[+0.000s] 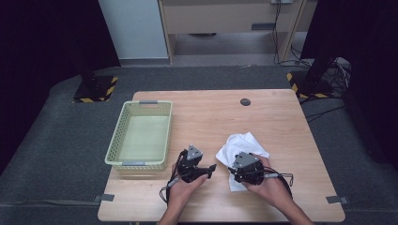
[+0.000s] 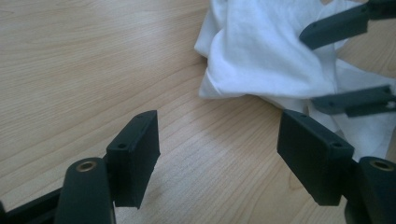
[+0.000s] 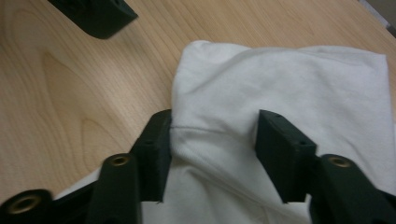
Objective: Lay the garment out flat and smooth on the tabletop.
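While over white cloth [image 3: 289, 93], right tool [image 3: 212, 140] straddling fold, table [image 3: 70, 93]

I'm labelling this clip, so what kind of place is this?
Probably a lab or recording studio: a lone wooden table on grey carpet, black curtains around it, and stand bases with hazard stripes and loose cables.

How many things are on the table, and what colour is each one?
White cloth: 1
Pale green basket: 1
Black grippers, left and right: 2
Small dark round disc in the tabletop: 1
Total: 5
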`<state>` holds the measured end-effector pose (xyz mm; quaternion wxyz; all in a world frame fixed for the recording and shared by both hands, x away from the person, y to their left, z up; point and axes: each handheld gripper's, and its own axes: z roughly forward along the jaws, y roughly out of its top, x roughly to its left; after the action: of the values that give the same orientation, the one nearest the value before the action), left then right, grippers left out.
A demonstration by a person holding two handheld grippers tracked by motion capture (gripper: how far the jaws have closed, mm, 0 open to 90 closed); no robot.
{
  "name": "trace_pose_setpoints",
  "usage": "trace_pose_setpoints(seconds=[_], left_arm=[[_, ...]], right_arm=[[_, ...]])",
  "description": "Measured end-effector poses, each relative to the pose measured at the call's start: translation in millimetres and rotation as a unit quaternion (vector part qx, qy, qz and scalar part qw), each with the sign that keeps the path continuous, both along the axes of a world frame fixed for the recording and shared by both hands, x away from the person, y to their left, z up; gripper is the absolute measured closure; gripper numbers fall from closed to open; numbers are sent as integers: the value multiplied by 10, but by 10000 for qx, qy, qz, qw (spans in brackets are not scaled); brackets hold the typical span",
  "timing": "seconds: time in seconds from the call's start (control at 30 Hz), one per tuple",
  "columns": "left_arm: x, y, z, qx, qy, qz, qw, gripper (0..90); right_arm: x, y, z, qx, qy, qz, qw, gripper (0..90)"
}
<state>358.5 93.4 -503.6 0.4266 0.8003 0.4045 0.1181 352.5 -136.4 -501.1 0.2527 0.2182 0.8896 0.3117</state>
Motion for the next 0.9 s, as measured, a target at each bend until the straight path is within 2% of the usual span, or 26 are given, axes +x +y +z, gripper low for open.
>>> trace_pose_setpoints(seconds=[0.03,0.1,0.13,0.27,0.5,0.7,0.83,0.9], left_arm=[[-2,-2,6,-14,-3,-4,10000,293],[-10,-18,22,-40,-26,-23,10000,293],[-14,-28,29,-41,-36,-36,10000,293],[-27,-90,38,-21,-70,-120,9999,293],[-42,-256,4,-36,-64,-326,9994,283],[-33,-462,-65,-34,-69,-560,9984,312],[-31,-545,-95,-58,-89,-681,9976,381],[-24,-563,-123,-61,-96,-705,9974,449]], right_arm=[[17,4,7,-56,22,-58,10000,614],[53,-14,66,12,64,-141,9999,810],[63,-26,92,79,65,-166,9998,828],[103,-102,278,515,106,-361,9980,843],[148,-211,596,919,-12,-528,9944,849],[170,-341,729,1176,-94,-668,9908,851],[163,-364,754,1156,-97,-657,9911,851],[153,-372,757,1177,-93,-660,9908,851]])
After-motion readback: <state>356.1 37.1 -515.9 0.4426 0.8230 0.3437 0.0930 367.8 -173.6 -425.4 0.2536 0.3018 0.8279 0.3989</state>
